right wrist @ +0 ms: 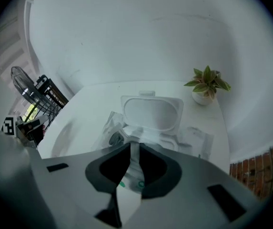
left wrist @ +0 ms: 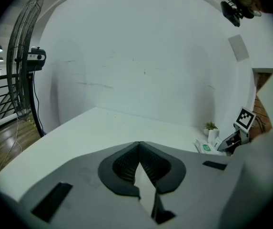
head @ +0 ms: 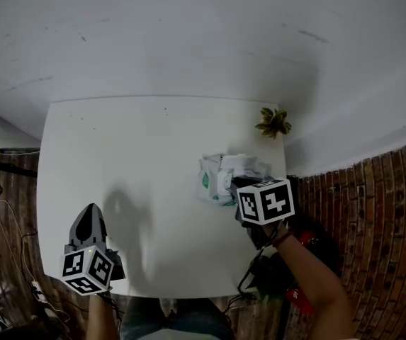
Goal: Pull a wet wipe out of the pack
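Right hand-held gripper [right wrist: 133, 147]: clamped on a strip of wet wipe [right wrist: 134, 159] drawn up from the pack opening. Wet wipe pack [right wrist: 148, 128] just ahead of and below the jaw tips, lying on white bench [head: 132, 154]. Flip lid [right wrist: 153, 109] open, standing on the far side. Potted plant [right wrist: 207, 83] beyond the pack, ahead-right, near the bench corner.

Left hand-held gripper [left wrist: 139, 145]: jaws pressed together, nothing between. Held over the near-left bench corner, well apart from the pack. Pedestal fan [left wrist: 24, 56] far to its left, off the bench.
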Motion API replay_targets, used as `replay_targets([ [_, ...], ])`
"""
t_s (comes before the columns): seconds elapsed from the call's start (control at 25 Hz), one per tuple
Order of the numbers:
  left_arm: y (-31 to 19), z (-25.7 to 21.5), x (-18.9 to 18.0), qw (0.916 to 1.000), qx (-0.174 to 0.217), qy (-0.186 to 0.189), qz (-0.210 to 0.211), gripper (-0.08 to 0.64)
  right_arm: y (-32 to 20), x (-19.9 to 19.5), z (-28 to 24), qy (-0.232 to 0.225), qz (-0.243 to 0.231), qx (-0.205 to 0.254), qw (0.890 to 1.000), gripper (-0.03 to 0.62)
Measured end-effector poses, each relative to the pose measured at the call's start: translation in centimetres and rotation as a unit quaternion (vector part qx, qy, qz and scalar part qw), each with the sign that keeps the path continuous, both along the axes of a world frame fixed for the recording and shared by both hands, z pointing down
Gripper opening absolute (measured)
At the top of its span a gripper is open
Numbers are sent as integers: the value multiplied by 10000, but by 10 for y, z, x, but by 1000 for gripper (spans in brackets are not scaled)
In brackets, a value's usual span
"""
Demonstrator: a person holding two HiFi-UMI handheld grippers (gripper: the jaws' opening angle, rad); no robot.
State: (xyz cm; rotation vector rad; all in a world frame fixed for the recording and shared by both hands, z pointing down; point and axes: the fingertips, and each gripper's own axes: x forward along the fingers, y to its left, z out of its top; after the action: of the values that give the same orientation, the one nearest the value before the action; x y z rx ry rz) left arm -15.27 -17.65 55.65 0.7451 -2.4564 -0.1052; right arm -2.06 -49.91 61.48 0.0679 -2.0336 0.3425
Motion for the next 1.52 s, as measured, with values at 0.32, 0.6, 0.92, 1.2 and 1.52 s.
replay_targets([
  [0.32, -2, 1, -8, 9998, 153, 112, 54, 2, -1, -2, 3, 185, 539, 81, 9983, 58],
  [0.6, 1, 0, -22, 9997, 173, 164, 75, 2, -4, -1, 4, 252, 850, 419, 9952, 46],
  [0.92, 2, -7, -34, 9998, 146, 94, 136, 2, -5, 1, 7, 154, 1030, 684, 9922, 15],
  [1.2, 11, -11, -39, 9999, 83, 58, 112, 2, -5, 1, 4, -156, 1165, 948, 9885, 5],
  [1.52, 5, -16, -35, 9998, 96, 15, 193, 2, -6, 1, -1, -291, 1263, 818, 9882, 5],
])
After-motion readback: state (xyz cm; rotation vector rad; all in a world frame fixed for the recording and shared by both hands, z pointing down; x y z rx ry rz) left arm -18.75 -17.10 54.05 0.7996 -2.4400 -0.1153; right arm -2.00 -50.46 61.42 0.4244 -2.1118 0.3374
